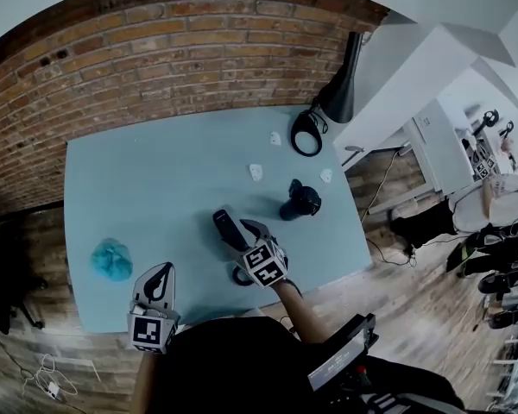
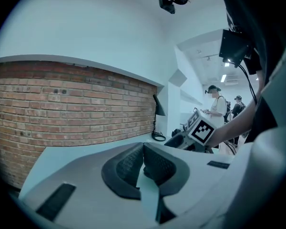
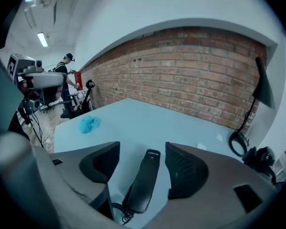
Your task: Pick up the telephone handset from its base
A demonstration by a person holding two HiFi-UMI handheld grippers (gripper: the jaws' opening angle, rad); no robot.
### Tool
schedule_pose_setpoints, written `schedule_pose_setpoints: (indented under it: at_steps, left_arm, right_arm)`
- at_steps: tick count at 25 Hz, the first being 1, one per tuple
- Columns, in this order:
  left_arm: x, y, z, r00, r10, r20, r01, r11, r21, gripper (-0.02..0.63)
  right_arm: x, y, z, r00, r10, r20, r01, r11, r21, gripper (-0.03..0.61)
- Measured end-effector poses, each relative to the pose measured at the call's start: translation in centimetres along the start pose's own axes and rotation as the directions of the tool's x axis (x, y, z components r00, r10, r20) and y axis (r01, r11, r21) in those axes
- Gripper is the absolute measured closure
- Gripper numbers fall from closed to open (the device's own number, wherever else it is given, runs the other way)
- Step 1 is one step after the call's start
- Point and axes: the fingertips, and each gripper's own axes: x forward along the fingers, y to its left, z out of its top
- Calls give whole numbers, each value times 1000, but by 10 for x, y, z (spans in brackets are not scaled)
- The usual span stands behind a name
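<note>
So the handset (image 3: pixel 144 182) is lying flat on the light blue table (image 1: pixel 155 179), near the front edge and a bit right of middle, with its coiled cord (image 3: pixel 118 213) bunched at the near end. From the head view the handset (image 1: pixel 224 225) points away from us at a slight slant. We can't really make out a base under it, since the near end is tucked below the gripper. The right gripper (image 3: pixel 143 148) is angled down over it with its jaws spread apart, one pad on each side of the handset. Neither pad is touching it, so there's no grip. In the head view that right gripper (image 1: pixel 242 235) sits right behind the handset, marker cube facing up. The left gripper (image 2: pixel 143 149) has its pads pressed together with nothing between them, and it's parked at the table's front edge, off to the left and well apart from the phone (image 1: pixel 160 274). Further out there's a fluffy blue ball (image 1: pixel 112 260) near the left front of the table and a chunky black gadget (image 1: pixel 300 201) just beyond the handset to the right. There are also a few small white scraps (image 1: pixel 256 172) and a black lamp (image 1: pixel 341 89) at the far right corner. A brick wall (image 1: pixel 155 50) runs behind it all.
</note>
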Motion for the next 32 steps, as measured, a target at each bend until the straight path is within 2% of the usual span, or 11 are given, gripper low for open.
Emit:
schedule_pose_setpoints:
  at_steps: [5, 12, 16, 20, 24, 32]
  left_arm:
    - [5, 9, 0, 999, 41, 3, -41, 999, -1, 595]
    - [11, 18, 0, 997, 75, 10, -75, 997, -18, 595]
    - [13, 14, -9, 998, 63, -20, -64, 998, -17, 595]
    - [14, 16, -4, 997, 67, -31, -67, 998, 15, 595]
    - [19, 14, -1, 998, 69, -10, -69, 998, 13, 595]
    - [13, 21, -5, 996, 91, -13, -91, 996, -4, 595]
  right_arm:
    - [44, -5, -55, 977, 69, -200, -62, 997, 41, 158]
    - [84, -10, -108, 917, 124, -380, -90, 990, 108, 153]
    - [96, 2, -127, 880, 177, -441, -137, 983, 120, 153]
    - [109, 2, -134, 867, 156, -473, -126, 988, 95, 153]
    - [111, 7, -152, 837, 170, -520, -131, 985, 111, 153]
    - [116, 7, -155, 839, 123, -530, -104, 992, 65, 161]
